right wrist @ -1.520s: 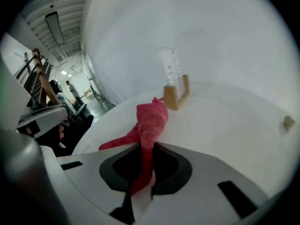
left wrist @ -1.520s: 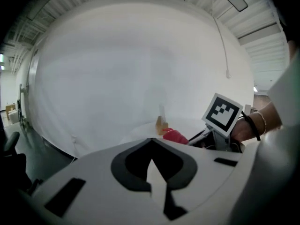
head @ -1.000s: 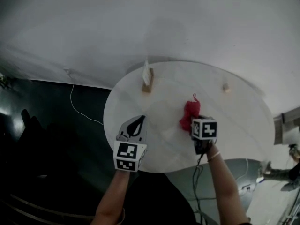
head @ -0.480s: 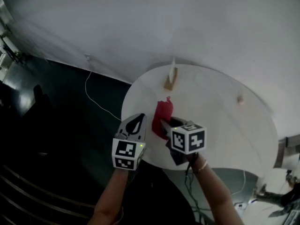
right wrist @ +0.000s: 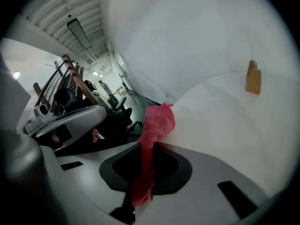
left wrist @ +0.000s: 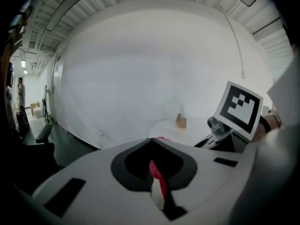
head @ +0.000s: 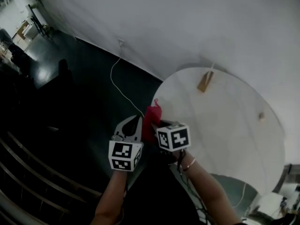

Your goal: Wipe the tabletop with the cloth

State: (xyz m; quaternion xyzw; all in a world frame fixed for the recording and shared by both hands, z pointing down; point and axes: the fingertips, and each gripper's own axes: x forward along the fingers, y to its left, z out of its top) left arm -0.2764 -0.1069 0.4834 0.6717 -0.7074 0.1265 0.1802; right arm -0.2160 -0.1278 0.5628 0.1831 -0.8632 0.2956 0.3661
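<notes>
The red cloth hangs over the left rim of the round white table, and my right gripper is shut on it. In the right gripper view the cloth stands bunched up out of the closed jaws, with the tabletop stretching off to the right. My left gripper is shut and holds nothing. It hovers beside the table's left edge over the dark floor, close to the right gripper. In the left gripper view its tips point toward the table.
A small wooden block with a white card stands at the table's far side, and a little peg at its right. A white cable trails over the dark floor. Steps or rails lie low left. An office chair stands beyond the table.
The right gripper has dragged the red cloth leftward across the table to its left rim. The head view has swung left. The left gripper has kept its place.
</notes>
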